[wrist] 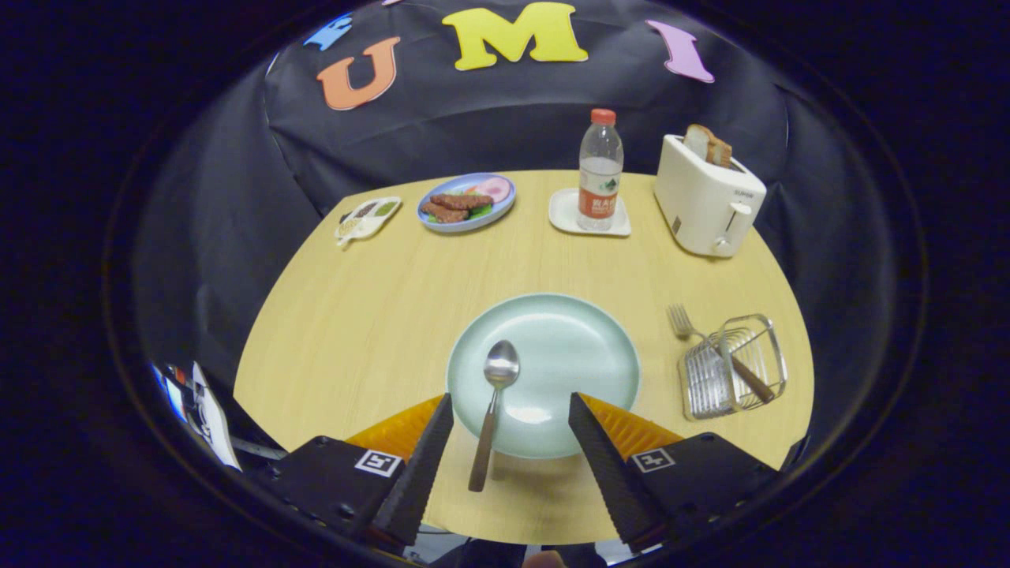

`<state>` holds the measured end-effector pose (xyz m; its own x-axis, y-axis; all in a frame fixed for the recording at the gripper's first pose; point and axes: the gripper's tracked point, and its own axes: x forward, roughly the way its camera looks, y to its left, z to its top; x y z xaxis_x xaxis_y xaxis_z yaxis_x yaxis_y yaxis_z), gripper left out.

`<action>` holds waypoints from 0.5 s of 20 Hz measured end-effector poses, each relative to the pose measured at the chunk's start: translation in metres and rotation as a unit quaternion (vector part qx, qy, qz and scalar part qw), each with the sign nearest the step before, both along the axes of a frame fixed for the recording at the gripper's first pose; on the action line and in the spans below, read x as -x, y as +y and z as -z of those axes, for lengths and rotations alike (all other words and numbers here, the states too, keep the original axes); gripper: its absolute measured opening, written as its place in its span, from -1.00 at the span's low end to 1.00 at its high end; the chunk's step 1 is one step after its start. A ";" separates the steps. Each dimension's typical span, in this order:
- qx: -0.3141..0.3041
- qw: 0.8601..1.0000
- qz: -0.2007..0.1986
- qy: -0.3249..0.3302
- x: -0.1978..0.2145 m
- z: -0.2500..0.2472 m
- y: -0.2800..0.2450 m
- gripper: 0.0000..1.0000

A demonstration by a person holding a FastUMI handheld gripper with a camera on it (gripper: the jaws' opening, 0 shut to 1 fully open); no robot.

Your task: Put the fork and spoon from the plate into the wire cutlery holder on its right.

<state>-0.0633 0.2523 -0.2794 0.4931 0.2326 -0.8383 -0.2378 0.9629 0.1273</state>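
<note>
Nearest to us, the gripper (511, 418) hangs low over the near edge of the wooden table (371, 315), its two dark ribbed fingers (422, 465) spread wide apart and clamped on nothing. Between them we see the spoon (493, 410): its wooden handle juts off the plate's near rim and over the bare table, while its shiny metal bowl lies on the pale green plate (584, 347), which sits just ahead of the fingers. We see open room on either side of the handle, with neither finger touching it. To the right of the plate, with a strip of bare table between, stands the wire cutlery holder (698, 379), a small basket of thin metal rods close to the table's right edge. We find the fork (714, 343) already in it, tilted, its wooden handle down inside and its tines reaching out over the holder's far left rim. Beyond the plate we see a broad stretch of free tabletop, then along the far edge a blue plate of food (467, 201), a plastic bottle (600, 170) on a white coaster and a white toaster (706, 201) with bread in it.
</note>
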 end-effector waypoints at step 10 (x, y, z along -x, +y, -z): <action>0.045 0.998 0.019 0.045 -0.011 0.059 0.015 0.41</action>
<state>-0.0524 0.2671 -0.3382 0.4227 0.1359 -0.8960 -0.1921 0.9797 0.0580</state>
